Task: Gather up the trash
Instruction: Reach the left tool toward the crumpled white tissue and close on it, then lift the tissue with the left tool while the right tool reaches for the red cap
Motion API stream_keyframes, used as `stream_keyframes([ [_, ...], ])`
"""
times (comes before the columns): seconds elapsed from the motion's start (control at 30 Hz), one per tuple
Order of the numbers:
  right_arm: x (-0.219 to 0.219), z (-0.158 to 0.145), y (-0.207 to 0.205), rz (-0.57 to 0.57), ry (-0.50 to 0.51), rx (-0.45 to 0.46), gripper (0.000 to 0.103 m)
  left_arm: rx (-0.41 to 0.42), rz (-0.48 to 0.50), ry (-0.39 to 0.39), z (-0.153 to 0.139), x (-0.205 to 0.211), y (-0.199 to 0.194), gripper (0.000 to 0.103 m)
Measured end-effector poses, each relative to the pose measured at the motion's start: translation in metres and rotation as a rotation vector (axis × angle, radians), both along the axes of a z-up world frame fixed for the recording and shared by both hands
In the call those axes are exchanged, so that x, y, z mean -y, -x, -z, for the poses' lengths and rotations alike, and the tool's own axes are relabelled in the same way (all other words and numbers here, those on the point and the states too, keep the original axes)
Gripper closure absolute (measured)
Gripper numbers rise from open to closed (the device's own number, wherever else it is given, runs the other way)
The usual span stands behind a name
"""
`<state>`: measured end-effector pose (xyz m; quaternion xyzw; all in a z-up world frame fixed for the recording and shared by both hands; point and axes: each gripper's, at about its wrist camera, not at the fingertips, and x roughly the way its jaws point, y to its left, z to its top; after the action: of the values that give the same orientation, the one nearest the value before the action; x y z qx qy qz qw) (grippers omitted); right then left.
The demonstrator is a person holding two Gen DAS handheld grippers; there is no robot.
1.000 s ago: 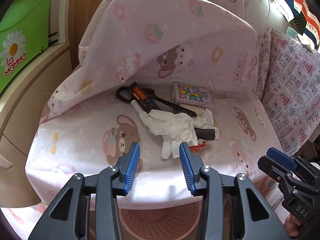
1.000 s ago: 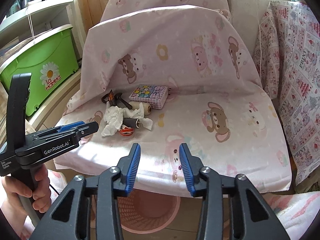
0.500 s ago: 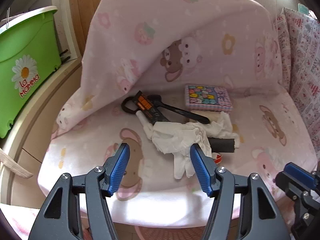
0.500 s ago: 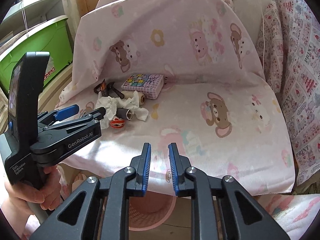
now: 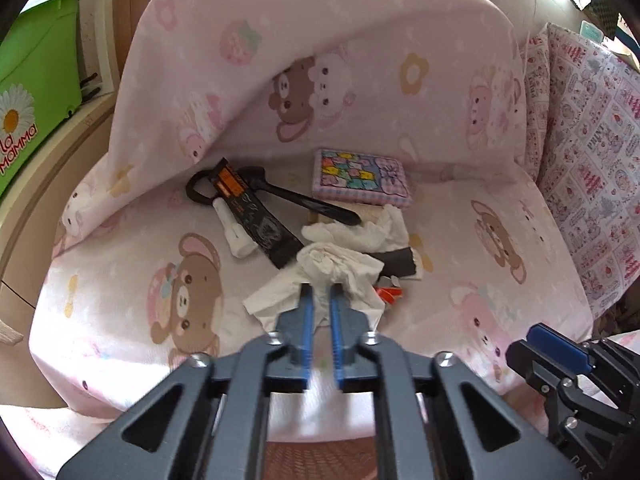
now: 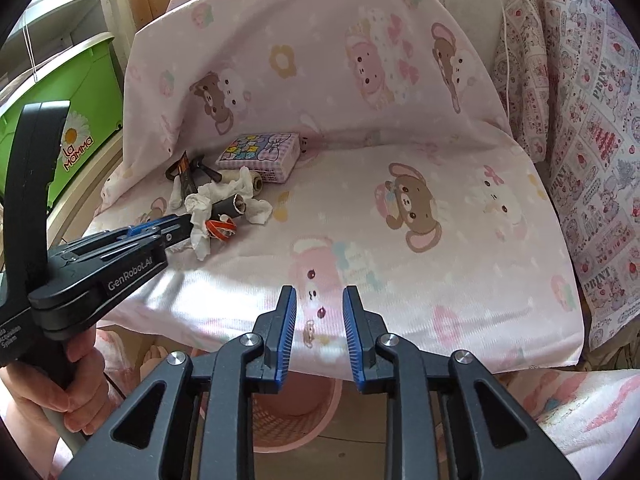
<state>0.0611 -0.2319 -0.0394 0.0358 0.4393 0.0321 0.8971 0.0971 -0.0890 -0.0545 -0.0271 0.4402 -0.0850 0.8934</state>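
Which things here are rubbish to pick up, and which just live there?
Rubbish for the job: crumpled tissue, in the left tool; cardboard tube; red scrap; pink basket.

Just lying about: patterned box, black tube, green bin.

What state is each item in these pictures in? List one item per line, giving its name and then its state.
Left gripper: shut on the tissue, having just closed.
Right gripper: open, empty, over the seat edge.
Tissue: crumpled, pinched at its near end.
Black tube: lying on its side.
Patterned box: closed, lying flat.
Pink basket: upright, below the seat; contents hidden.
Green bin: lid on.
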Motion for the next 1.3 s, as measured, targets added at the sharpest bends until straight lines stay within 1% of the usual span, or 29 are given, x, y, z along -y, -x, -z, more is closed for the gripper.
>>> stream_keyframes([
  [0.1, 0.001, -0.002, 0.003, 0.009, 0.009, 0.008, 0.072, 0.042, -0.014, -0.041, -0.007, 0.003, 0.013, 0.103],
  [0.23, 0.0, -0.003, 0.007, 0.01, 0.011, 0.019, 0.067, 0.07, -0.044, -0.018, -0.019, -0.009, 0.026, 0.103],
  [0.3, -0.001, -0.004, 0.009, 0.009, 0.019, 0.025, 0.06, 0.087, -0.063, -0.014, -0.025, -0.018, 0.031, 0.103],
  [0.37, -0.003, -0.005, 0.011, 0.007, 0.019, 0.029, 0.059, 0.086, -0.063, 0.012, -0.027, -0.028, 0.031, 0.103],
  [0.43, -0.005, -0.007, 0.012, 0.005, 0.007, 0.034, 0.057, 0.058, -0.044, 0.059, -0.026, -0.033, 0.024, 0.088],
  [0.47, -0.006, -0.007, 0.012, 0.005, 0.003, 0.036, 0.054, 0.046, -0.039, 0.083, -0.025, -0.034, 0.019, 0.068],
  [0.5, -0.006, -0.008, 0.012, 0.005, 0.001, 0.038, 0.053, 0.046, -0.047, 0.096, -0.024, -0.035, 0.016, 0.053],
  [0.57, -0.008, -0.008, 0.011, -0.001, 0.01, 0.038, 0.053, 0.061, -0.052, 0.101, -0.022, -0.031, 0.013, 0.045],
  [0.6, -0.009, -0.007, 0.01, -0.002, 0.014, 0.037, 0.053, 0.059, -0.041, 0.086, -0.021, -0.027, 0.01, 0.04],
  [0.67, -0.009, -0.006, 0.009, 0.002, 0.014, 0.033, 0.053, 0.063, -0.032, 0.044, -0.015, -0.02, 0.006, 0.034],
  [0.7, -0.008, -0.005, 0.008, 0.005, 0.009, 0.028, 0.053, 0.057, -0.053, 0.031, -0.01, -0.019, 0.004, 0.034],
  [0.8, -0.008, -0.005, 0.006, 0.005, -0.001, 0.023, 0.053, -0.006, -0.059, 0.071, 0.002, -0.02, -0.005, 0.033],
  [0.9, -0.009, -0.006, 0.005, 0.004, 0.008, 0.027, 0.052, -0.011, -0.076, 0.046, 0.01, -0.017, -0.009, 0.033],
  [0.97, -0.009, -0.006, 0.005, 0.003, 0.017, 0.03, 0.051, 0.003, -0.074, 0.024, 0.012, -0.012, -0.01, 0.033],
  [1.03, -0.009, -0.006, 0.006, 0.003, 0.027, 0.03, 0.051, 0.001, -0.058, 0.03, 0.012, -0.009, -0.009, 0.038],
  [1.07, -0.009, -0.006, 0.006, 0.005, 0.032, 0.032, 0.051, 0.004, -0.044, 0.038, 0.012, -0.008, -0.008, 0.053],
  [1.1, -0.008, -0.006, 0.006, 0.007, 0.036, 0.034, 0.051, 0.006, -0.027, 0.039, 0.011, -0.006, -0.006, 0.075],
  [1.17, -0.005, -0.007, 0.006, 0.014, 0.032, 0.035, 0.051, 0.003, 0.006, 0.035, 0.008, -0.003, -0.004, 0.097],
  [1.23, -0.003, -0.008, 0.007, 0.018, 0.027, 0.038, 0.051, 0.023, 0.015, 0.069, -0.001, -0.004, 0.002, 0.098],
  [1.3, -0.002, -0.009, 0.008, 0.02, 0.031, 0.041, 0.051, 0.064, 0.003, 0.067, -0.013, -0.007, 0.01, 0.098],
])
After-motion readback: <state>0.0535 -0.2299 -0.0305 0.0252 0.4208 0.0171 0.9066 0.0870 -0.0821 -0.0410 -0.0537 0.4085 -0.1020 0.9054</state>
